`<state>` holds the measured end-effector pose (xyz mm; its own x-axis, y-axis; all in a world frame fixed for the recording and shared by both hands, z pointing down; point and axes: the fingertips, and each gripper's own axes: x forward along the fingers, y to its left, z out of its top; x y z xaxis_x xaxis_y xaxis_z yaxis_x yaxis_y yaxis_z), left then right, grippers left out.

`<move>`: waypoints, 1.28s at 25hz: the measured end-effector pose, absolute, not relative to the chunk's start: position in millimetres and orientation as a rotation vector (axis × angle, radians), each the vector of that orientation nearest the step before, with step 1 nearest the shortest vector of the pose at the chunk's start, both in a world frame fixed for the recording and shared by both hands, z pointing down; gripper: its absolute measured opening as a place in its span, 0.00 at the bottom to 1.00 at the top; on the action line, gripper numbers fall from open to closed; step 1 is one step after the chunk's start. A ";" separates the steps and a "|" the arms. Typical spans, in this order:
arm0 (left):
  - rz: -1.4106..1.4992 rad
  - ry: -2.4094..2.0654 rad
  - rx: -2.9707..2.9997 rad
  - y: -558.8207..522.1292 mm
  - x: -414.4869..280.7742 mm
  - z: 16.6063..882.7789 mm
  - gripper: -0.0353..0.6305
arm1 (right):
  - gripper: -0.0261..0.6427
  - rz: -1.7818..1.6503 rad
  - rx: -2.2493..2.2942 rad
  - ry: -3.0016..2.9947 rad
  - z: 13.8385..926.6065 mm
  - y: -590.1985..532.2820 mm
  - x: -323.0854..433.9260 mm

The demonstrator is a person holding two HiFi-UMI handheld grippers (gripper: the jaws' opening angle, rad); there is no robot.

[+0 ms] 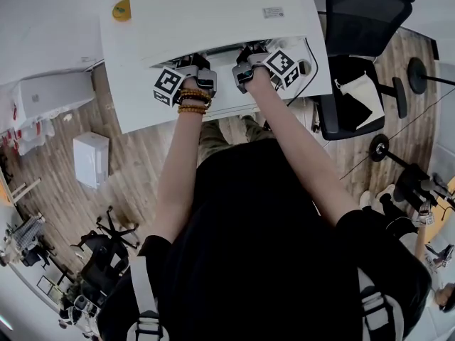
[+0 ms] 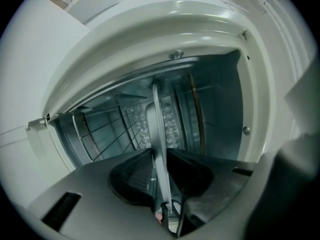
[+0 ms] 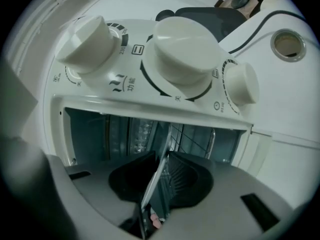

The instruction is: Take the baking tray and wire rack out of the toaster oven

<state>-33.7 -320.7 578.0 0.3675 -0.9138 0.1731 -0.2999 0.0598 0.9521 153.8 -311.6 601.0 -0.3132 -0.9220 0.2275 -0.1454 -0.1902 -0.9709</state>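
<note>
1. The head view gives us the layout. The white toaster oven [image 1: 213, 13] sits on the white table [image 1: 131, 101], and both arms reach side by side to its near face. An office chair [image 1: 362, 20] stands off to the right.
2. That view can't show us the jaws, because the marker cubes and the oven's front edge cover them. For the grip we go to the gripper views.
3. In the left gripper view, the left gripper [image 2: 159, 156] is nearly closed, its pads pressing on the thin near rim of the baking tray [image 2: 156, 114]. The tray runs back into the oven cavity. The wire rack [image 2: 107, 134] is inside the cavity too, just beside the tray.
4. In the right gripper view, the right gripper [image 3: 161, 161] is just as narrow and clamps the same tray rim further to the right. Only this view shows us the control panel with its white knobs [image 3: 182, 54].
5. We count one tray, one rack, three knobs and two grippers, both of them clamped on the tray at the oven's mouth.
</note>
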 end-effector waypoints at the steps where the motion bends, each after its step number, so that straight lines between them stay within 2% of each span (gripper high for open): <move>1: -0.685 -1.146 1.472 -321.0 -33.1 577.5 0.21 | 0.17 -1.565 -1.273 1.438 599.6 -312.6 153.8; 32: -0.752 -1.126 1.427 -282.9 -31.6 579.8 0.20 | 0.15 -1.643 -1.213 1.417 601.3 -275.3 156.2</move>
<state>-31.6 -282.9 579.8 0.3429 -0.9284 0.1432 -0.2231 0.0676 0.9724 156.2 -275.3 601.3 -0.3651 -0.9020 0.2306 -0.0956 -0.2100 -0.9730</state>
